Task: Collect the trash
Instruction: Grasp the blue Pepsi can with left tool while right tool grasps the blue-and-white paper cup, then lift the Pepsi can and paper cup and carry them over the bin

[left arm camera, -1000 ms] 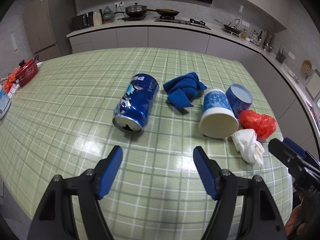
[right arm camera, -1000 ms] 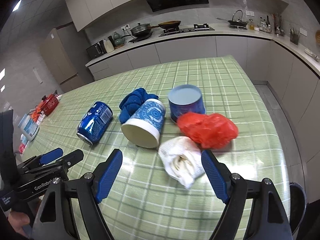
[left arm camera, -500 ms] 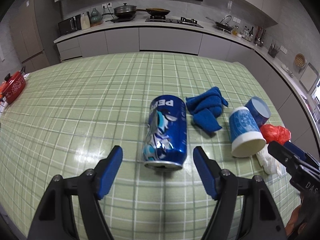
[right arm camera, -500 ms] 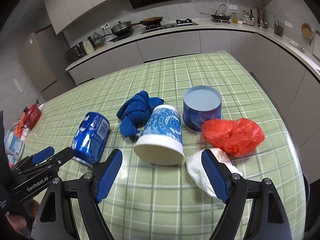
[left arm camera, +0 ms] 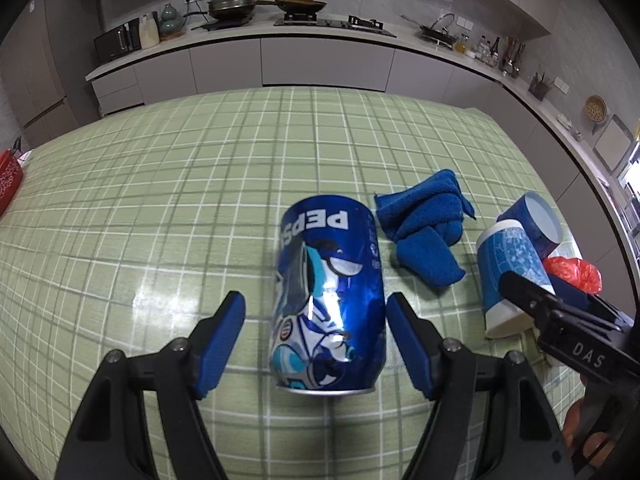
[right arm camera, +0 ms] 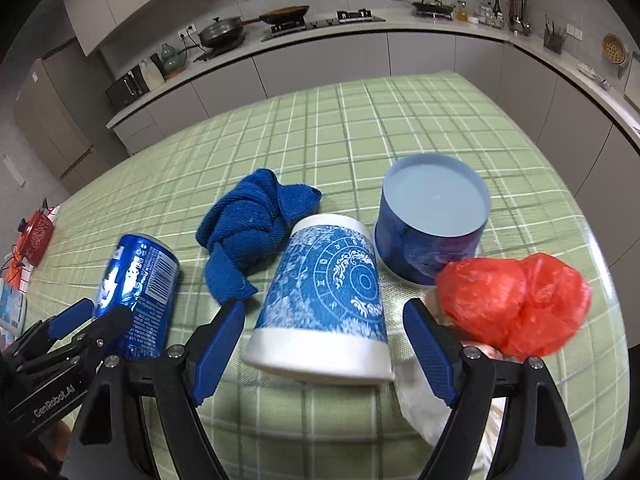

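White wad (right arm camera: 436, 412) lies half hidden behind right gripper (right arm camera: 324, 340).

Left tongs (left arm camera: 316, 342) agape; right tongs (right arm camera: 324, 350) agape

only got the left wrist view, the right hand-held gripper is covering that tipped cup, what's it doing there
Observer: The right hand-held gripper straddles the tipped paper cup, open end toward it. Its jaws are open and the pads are clear of the cup.
Operator: anything hidden behind it
Observer: A crumpled white wad lies under its right finger, next to the red bag.
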`<state>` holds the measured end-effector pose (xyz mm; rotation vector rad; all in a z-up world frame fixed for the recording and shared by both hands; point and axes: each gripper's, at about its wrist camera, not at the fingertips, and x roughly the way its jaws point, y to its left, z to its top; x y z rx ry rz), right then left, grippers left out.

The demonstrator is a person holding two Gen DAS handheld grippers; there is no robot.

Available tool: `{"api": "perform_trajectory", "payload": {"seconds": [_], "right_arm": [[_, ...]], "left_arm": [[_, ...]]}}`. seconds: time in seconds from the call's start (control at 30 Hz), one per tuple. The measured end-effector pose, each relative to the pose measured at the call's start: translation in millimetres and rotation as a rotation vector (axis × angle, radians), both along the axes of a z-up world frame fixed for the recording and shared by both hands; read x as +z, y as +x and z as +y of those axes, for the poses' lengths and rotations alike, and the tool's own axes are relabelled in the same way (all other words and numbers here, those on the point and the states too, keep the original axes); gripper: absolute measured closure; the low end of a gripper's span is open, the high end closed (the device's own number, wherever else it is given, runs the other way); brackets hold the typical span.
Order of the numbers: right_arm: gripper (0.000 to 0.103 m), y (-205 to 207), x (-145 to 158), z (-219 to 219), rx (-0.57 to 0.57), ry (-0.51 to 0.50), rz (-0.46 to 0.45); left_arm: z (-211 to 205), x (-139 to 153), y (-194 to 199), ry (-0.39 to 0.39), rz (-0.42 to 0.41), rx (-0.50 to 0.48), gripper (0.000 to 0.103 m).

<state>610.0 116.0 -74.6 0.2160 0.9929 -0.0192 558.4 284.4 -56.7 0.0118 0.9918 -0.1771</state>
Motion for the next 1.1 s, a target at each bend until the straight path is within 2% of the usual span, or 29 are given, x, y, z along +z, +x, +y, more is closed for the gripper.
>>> {"api": "perform_trajectory", "payload": {"seconds": [0.1,0.3,0.37,0.53,0.67,0.9,1.1], "right_arm": [[0.02,5.1,-9.1,0.5,-0.001,0.009,0.021],[0.02,6.4,-18.2,1.7,-0.003,0.031,0.023],[0.027,6.1,-19.9,2.6,0.0,0.026,0.018],[0.032,4.9,-19.1,3.1,0.003,0.029,0.005],[0.037,-1.8,-11.9,3.0,0.005,0.042,-0.024],[0.037,-17.2,3.4,4.5,0.028,0.074,-0.069],[0.037,-40.3,21.8,-2.7,0.052,0.101,-0.109]], "left_arm": [[-3.9,-5.1,3.6,0.005,0.011,-0.009,0.029],[-4.4,-15.8,8.6,-0.038,0.048,-0.01,0.031],[-2.2,-16.0,9.6,-0.063,0.044,-0.004,0.032],[3.3,-17.1,3.9,-0.088,0.031,0.008,0.033],[9.4,-12.2,-5.6,-0.094,0.006,0.02,0.033],[17.3,7.1,-34.2,-0.092,-0.033,0.013,0.033],[7.9,20.3,-59.2,-0.083,-0.059,0.009,0.033]]}}
